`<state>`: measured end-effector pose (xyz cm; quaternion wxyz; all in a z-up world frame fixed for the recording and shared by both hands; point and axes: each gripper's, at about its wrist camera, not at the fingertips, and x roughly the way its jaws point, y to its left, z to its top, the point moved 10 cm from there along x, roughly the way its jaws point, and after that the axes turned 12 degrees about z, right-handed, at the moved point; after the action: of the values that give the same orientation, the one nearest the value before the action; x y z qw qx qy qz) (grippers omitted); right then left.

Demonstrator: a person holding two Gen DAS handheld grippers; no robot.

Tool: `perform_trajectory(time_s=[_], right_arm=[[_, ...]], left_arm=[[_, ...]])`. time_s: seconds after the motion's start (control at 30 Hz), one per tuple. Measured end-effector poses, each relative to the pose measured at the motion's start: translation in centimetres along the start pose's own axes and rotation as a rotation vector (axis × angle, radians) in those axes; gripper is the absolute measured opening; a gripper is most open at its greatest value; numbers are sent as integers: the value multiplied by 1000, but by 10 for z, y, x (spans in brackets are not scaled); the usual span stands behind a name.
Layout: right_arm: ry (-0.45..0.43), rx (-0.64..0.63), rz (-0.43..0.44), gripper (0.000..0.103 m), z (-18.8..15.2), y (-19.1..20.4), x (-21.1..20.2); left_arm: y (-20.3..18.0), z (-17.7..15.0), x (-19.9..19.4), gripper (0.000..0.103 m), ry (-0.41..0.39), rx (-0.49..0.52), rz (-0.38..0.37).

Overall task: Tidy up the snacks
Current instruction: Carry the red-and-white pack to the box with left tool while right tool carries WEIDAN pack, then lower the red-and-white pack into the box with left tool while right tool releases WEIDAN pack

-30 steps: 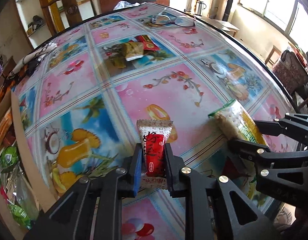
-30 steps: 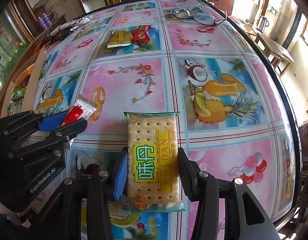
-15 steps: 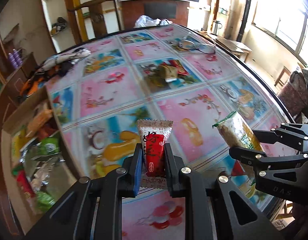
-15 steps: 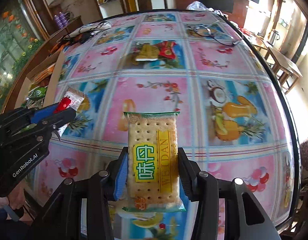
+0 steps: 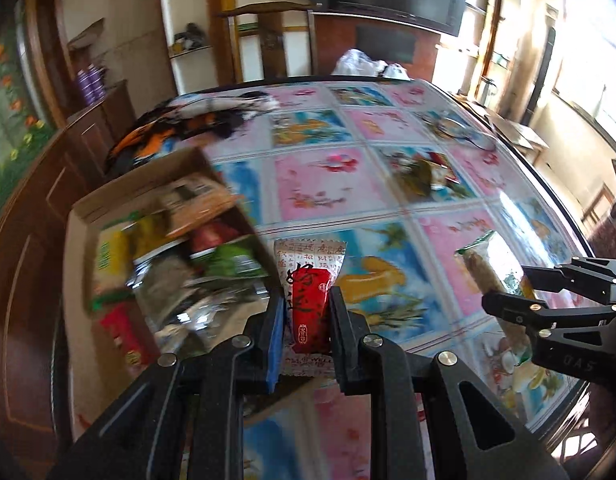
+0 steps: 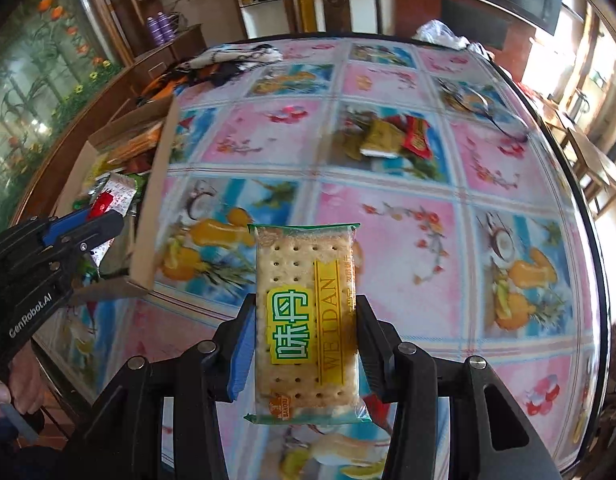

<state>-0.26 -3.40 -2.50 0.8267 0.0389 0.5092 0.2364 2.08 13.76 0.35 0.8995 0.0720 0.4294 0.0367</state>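
- Left wrist view peers steeply down along its fingers, close over the cardboard box [image 5: 120,240] at the table's [image 5: 447,240] left edge.
- Right wrist view, angled down mid-table, shares that box [image 6: 156,200] and tablecloth.

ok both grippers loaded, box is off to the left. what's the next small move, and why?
Probably carry the left gripper a bit further over the cardboard box, then release. Its jaws are clamped on the red-and-white snack packet, which sits at the box's near edge, not clearly above the snacks inside. The right gripper, holding the cracker pack over the table, can follow.
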Motion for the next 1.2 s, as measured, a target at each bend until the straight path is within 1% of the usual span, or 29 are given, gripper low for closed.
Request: perform_trajectory(time_s=[0.2,0.37,0.47,0.57,0.7,0.77,0.8,0.87,0.93,0.97,1.03,1.2], right_arm=[[0,-59,31,50,22,33,8],[-7,-114,83,50,54,74,18],[-7,-144,111,50,72,100,28],[13,-161,147,50,89,128,45],[63,-158,189,50,111,160,76],[79,-166,188,50,123,173,90],[89,-172,201,50,130,181,98],[93,-169,197,50,143,189,109],[115,-149,217,50,156,197,124],[120,-139,222,50,160,199,128],[129,-119,220,50,172,203,141],[155,-81,209,50,187,206,165]], left_arm=[[54,-5,5,20,18,-92,46],[98,-9,10,20,32,-152,77],[121,-8,16,20,35,-167,99],[143,-2,25,20,47,-195,106],[164,13,41,20,50,-227,118],[171,18,48,20,55,-246,118],[176,20,56,20,69,-261,118],[178,22,65,20,86,-278,106],[182,23,78,20,111,-289,115],[182,24,83,20,121,-295,103],[185,24,92,20,140,-308,112],[188,26,98,20,145,-327,105]])
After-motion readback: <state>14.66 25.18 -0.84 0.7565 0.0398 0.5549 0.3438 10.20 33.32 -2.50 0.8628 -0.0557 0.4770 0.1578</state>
